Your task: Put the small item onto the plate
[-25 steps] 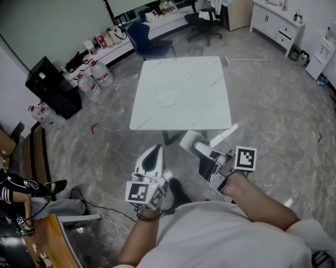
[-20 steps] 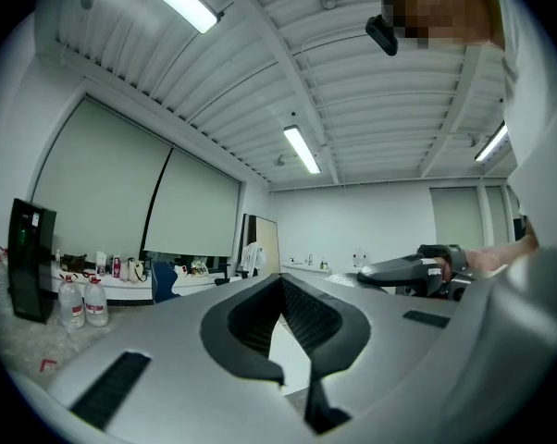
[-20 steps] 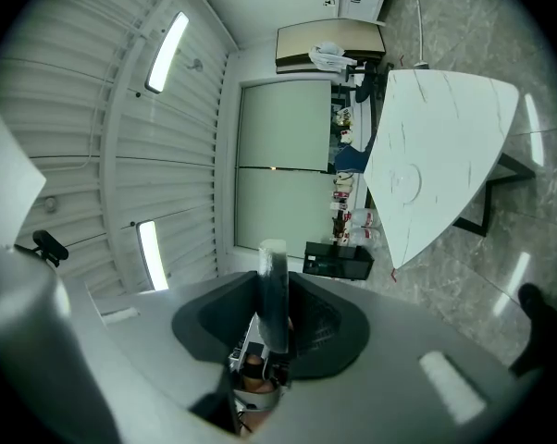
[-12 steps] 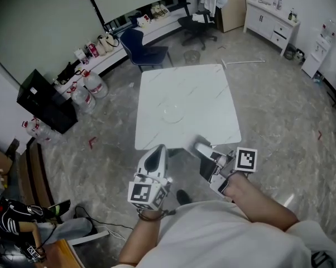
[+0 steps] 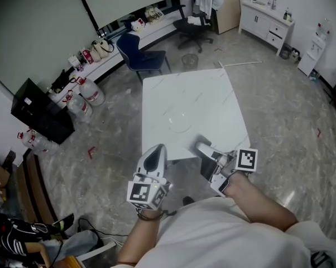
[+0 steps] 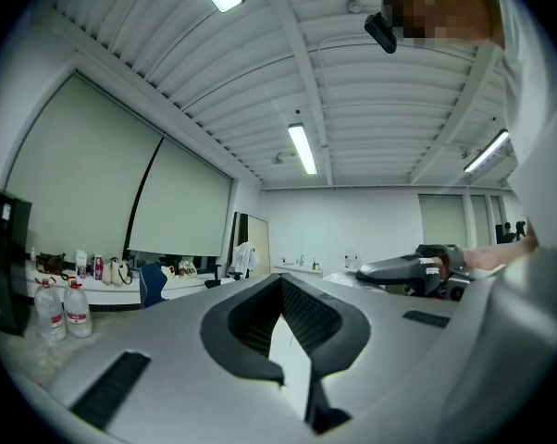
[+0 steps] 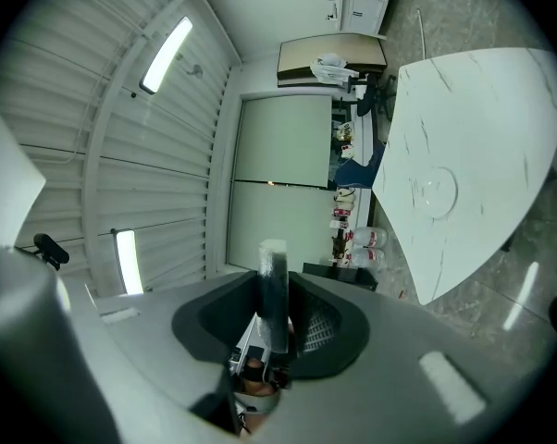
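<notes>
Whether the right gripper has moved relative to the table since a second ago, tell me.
Yes. The right gripper has moved toward the table: its tip was short of the near edge and now overlaps it.
</notes>
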`<state>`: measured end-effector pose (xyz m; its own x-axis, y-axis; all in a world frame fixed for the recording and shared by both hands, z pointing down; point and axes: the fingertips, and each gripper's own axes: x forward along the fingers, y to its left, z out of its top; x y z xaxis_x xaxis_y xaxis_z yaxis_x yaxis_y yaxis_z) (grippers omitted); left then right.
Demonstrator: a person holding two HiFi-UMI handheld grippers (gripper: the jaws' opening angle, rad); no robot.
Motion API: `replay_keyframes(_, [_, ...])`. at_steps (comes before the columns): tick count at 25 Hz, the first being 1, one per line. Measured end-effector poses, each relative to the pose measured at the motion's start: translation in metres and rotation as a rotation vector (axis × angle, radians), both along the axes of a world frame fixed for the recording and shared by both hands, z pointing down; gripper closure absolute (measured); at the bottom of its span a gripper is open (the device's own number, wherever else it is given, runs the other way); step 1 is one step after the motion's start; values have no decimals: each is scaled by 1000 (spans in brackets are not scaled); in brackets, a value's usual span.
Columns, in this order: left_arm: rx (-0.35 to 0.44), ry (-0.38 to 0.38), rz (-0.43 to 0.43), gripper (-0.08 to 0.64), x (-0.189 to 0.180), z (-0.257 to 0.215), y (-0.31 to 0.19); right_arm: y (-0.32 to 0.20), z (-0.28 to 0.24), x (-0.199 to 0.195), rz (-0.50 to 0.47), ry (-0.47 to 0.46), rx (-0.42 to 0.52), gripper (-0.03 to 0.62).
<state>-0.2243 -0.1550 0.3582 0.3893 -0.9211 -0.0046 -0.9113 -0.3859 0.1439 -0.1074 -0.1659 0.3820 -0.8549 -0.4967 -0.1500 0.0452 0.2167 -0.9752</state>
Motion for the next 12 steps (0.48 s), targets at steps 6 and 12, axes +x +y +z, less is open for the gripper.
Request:
replay_keyframes(6, [0,1,-1,554,-16,5,-24,-24,12,-13,-3,12,-22,492])
replay_keyframes(12, [-34,-15,-18,554,-21,20,-60,-74,18,-15,-43,34,-9,492])
